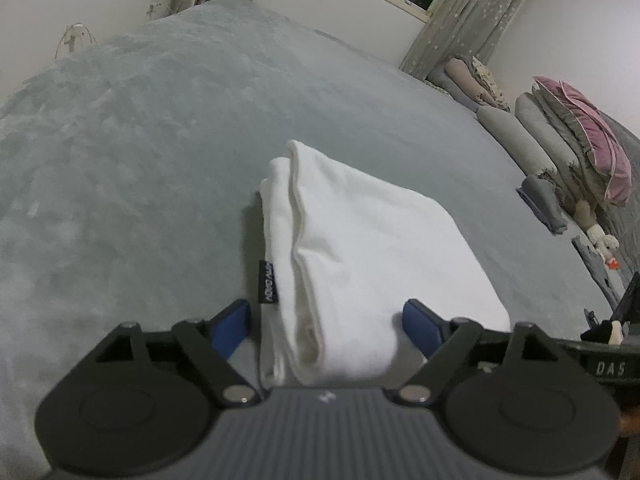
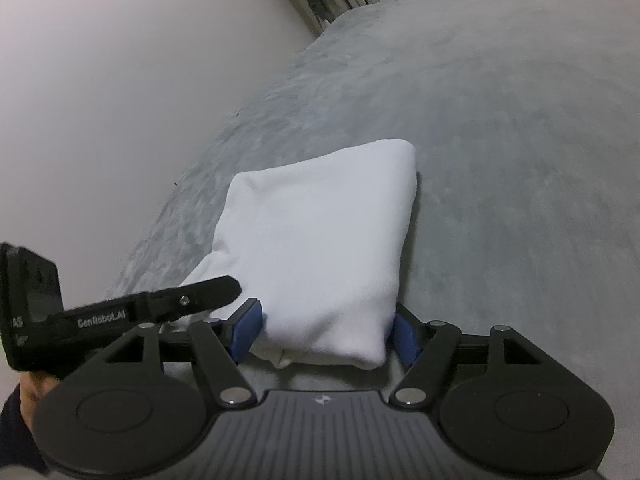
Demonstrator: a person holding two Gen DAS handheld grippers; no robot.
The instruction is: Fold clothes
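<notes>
A white garment, folded into a thick rectangle, lies on the grey bed cover. A black label sticks out of its left edge. My left gripper is open, with its blue pads on either side of the garment's near end. In the right wrist view the same white garment lies ahead. My right gripper is open and straddles its near edge. The left gripper's black body shows at the lower left of that view.
Rolled grey and beige bedding and a pink pillow line the bed's right side, with small toys near them. A curtain and window stand at the back. A white wall runs along the bed's other side.
</notes>
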